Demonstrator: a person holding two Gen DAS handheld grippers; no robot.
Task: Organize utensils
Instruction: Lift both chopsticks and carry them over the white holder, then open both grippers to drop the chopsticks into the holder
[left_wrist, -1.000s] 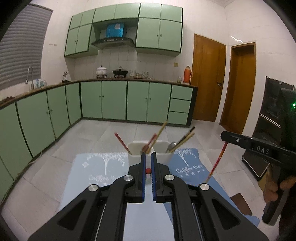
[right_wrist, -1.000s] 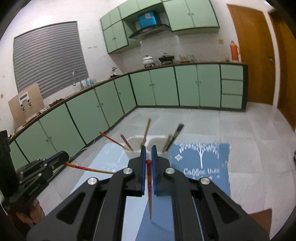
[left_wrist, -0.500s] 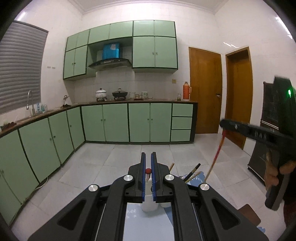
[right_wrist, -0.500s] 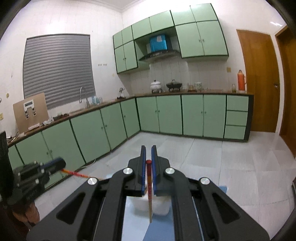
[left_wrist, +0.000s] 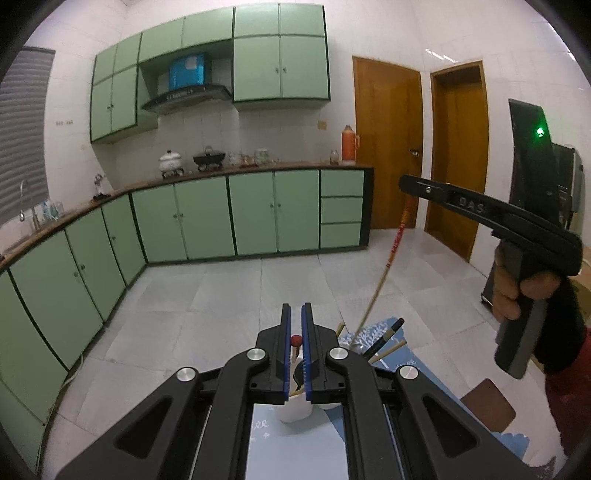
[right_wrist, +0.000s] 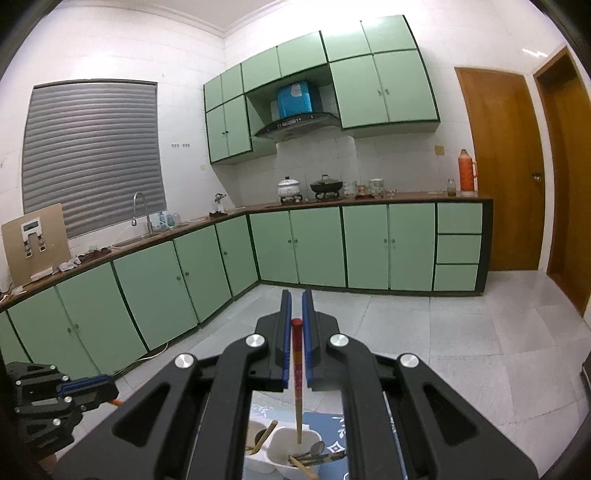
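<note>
Now both grippers (left_wrist: 296, 347) (right_wrist: 296, 325) are each pinching a chopstick (right_wrist: 297, 380) above the holder (right_wrist: 291, 448). Several utensils are sitting inside; these two are waiting to drop.

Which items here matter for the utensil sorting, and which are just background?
Job: right gripper and its red chopstick; left gripper and its chopstick; white holder cups; spoon.
Background: thermos, pots, faucet.

"DAS" on right hand-held gripper (left_wrist: 404, 183)
</note>
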